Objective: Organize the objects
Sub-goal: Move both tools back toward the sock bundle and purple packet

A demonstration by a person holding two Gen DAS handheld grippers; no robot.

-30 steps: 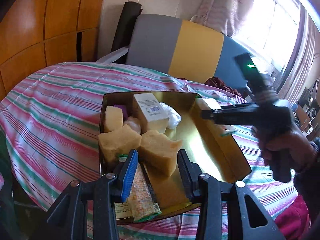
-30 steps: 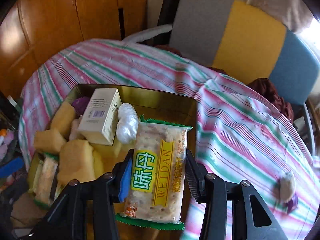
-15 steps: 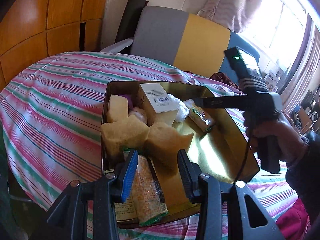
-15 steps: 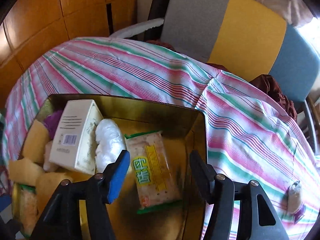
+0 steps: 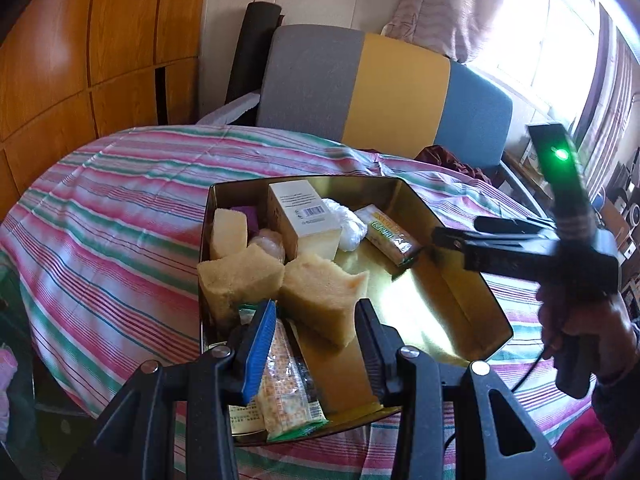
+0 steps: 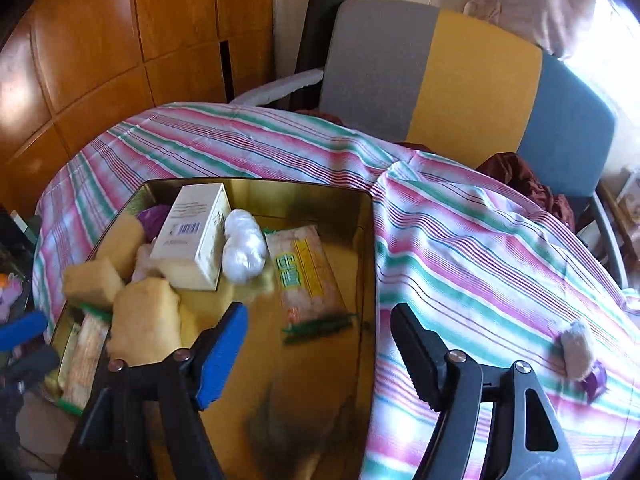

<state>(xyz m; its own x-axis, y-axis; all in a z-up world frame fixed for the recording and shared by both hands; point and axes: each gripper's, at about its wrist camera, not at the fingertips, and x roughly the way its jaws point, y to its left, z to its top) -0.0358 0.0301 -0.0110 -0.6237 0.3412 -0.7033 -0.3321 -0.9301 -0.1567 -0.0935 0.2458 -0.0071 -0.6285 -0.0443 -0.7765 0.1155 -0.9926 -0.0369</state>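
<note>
A gold tin (image 5: 460, 292) sits on the striped worktop (image 5: 120, 208). Inside, from left to right: three yellow sponges (image 5: 240, 280), a purple thing (image 6: 154, 214), a white box (image 5: 304, 220), a white bundle (image 6: 244, 250) and a cracker pack (image 6: 302, 272) flat by the right wall; a second pack (image 5: 284, 392) lies at the near left corner. The left claw (image 5: 316, 344) hovers over that corner, narrowly parted, gripping nothing. The right claw (image 6: 320, 344) has just been opening; its jaws are wide and empty above the tin. Only the right view shows a small fuzzy thing (image 6: 578, 350) on the cloth far right; only the left shows the person's right hand (image 5: 588, 332).
</note>
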